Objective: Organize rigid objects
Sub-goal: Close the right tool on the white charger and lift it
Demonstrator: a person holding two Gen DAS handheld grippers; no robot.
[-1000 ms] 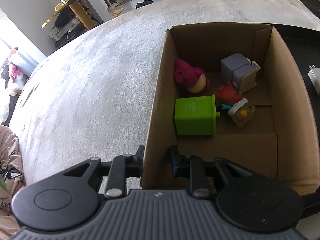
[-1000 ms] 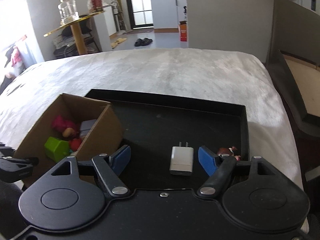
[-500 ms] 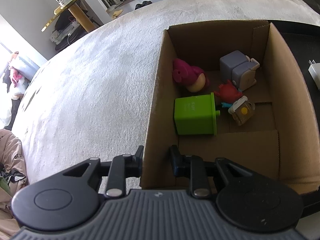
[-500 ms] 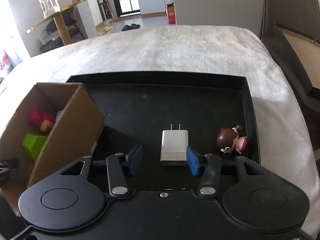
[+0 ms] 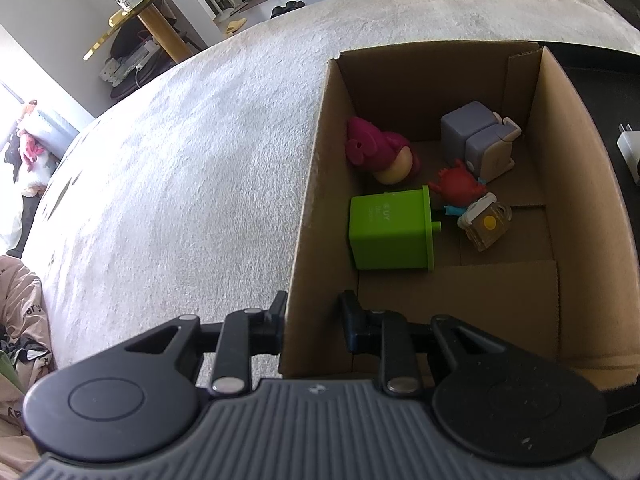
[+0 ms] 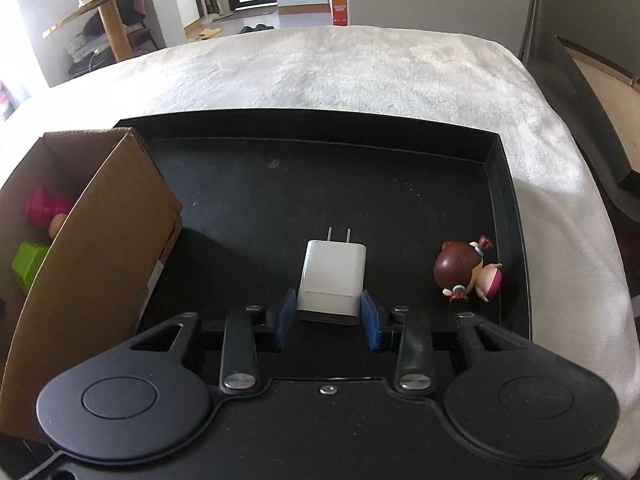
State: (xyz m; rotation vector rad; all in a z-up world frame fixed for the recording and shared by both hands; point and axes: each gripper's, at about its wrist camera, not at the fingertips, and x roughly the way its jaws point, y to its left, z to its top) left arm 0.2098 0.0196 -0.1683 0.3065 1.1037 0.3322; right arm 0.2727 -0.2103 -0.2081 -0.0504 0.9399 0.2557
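Note:
My right gripper (image 6: 328, 308) has its blue pads on both sides of the white plug charger (image 6: 334, 272), jaws still closing on it. The charger lies flat on the black tray (image 6: 360, 184), prongs pointing away. A small brown-haired doll (image 6: 466, 270) lies on the tray to its right. The open cardboard box (image 5: 576, 184) stands at the tray's left end. My left gripper (image 5: 314, 308) is shut on the box's near left wall. In the box are a green cube (image 5: 390, 232), a pink toy (image 5: 376, 152), a lavender cube (image 5: 476, 140), a red crab (image 5: 458, 188) and a mug figure (image 5: 484, 224).
Tray and box rest on a white fuzzy blanket (image 6: 360, 72) spread over a bed. A gold-edged table (image 5: 148, 20) with a glass jar stands beyond it on the left. Dark furniture (image 6: 592, 112) lies close along the right side.
My right gripper has come down towards the tray and its jaws have narrowed from wide apart onto the charger's sides. The left gripper and the box have stayed put.

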